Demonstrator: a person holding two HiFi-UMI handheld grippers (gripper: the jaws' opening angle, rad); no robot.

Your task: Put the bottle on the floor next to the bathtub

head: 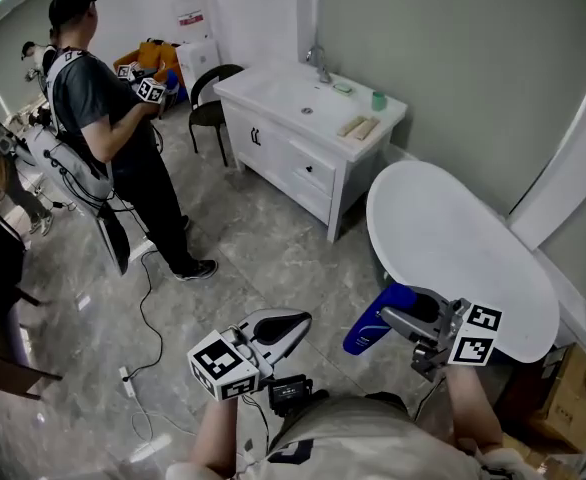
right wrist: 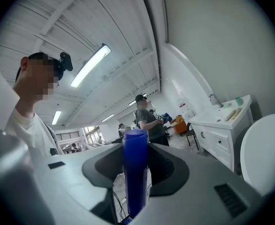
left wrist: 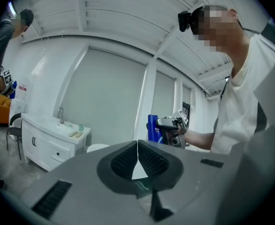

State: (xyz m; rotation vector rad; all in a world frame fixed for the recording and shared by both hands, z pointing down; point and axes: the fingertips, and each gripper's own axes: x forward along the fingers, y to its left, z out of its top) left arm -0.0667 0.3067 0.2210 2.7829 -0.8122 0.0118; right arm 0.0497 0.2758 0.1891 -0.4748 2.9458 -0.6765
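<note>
Holding the blue bottle (right wrist: 135, 172) in your right gripper (head: 405, 320), you have the jaws clamped on its sides; in the right gripper view it stands straight up between the dark pads, its flat end rising above them. From the head view, the bottle is in the air and tilted, sticking out to the left of the gripper. It is above the grey marbled floor (head: 263, 258) and just beside the near edge of the white oval bathtub (head: 453, 238), and it touches neither. Your left gripper (head: 291, 323) has its jaws pressed together with nothing between them. It hangs over the floor to the left of the bottle and apart from it, and its own view looks across at the bottle and the right gripper. Past the bathtub, a white vanity (head: 313, 128) with a sink and tap stands against the wall, with a small green cup (head: 378, 100) near its right end. A black chair (head: 213, 93) stands beside the vanity. Well apart from you, on the left, another person (head: 113, 128) in a dark T-shirt and cap stands on the floor holding grippers with marker cubes, and a cable (head: 145, 298) trails across the floor from near that person's feet.
</note>
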